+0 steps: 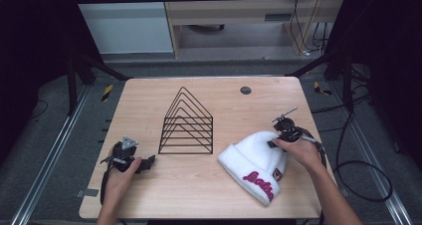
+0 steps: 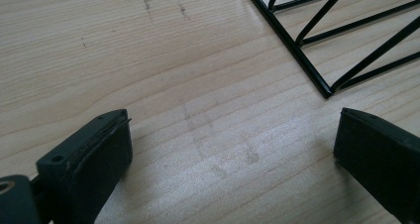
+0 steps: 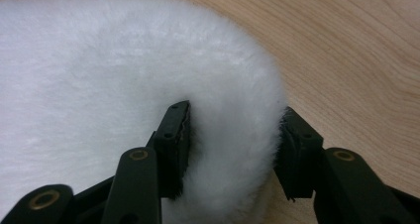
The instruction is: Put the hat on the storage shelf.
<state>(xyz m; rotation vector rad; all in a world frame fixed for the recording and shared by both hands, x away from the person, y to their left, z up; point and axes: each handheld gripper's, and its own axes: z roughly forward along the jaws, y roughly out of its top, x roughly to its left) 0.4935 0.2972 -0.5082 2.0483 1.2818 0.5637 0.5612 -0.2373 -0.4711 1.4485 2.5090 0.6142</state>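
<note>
A fluffy white beanie [image 1: 254, 158] with red lettering on its cuff lies on the right side of the wooden table [image 1: 149, 100]. My right gripper [image 1: 272, 143] is at the beanie's far top edge. In the right gripper view the beanie [image 3: 124, 60] bulges between the jaws of my right gripper [image 3: 233, 117], and both pads press into the fur, pinching a fold of the crown. My left gripper [image 1: 148, 162] rests low at the table's front left, pointing right. Its jaws [image 2: 233, 130] stand wide apart over bare wood with nothing between them.
A black wire rack [image 1: 186, 125] of nested triangles stands at the table's middle, and its near corner [image 2: 341, 30] lies just ahead of the left gripper. A small dark round cap [image 1: 245, 90] sits at the back. Cables trail off the table's right edge.
</note>
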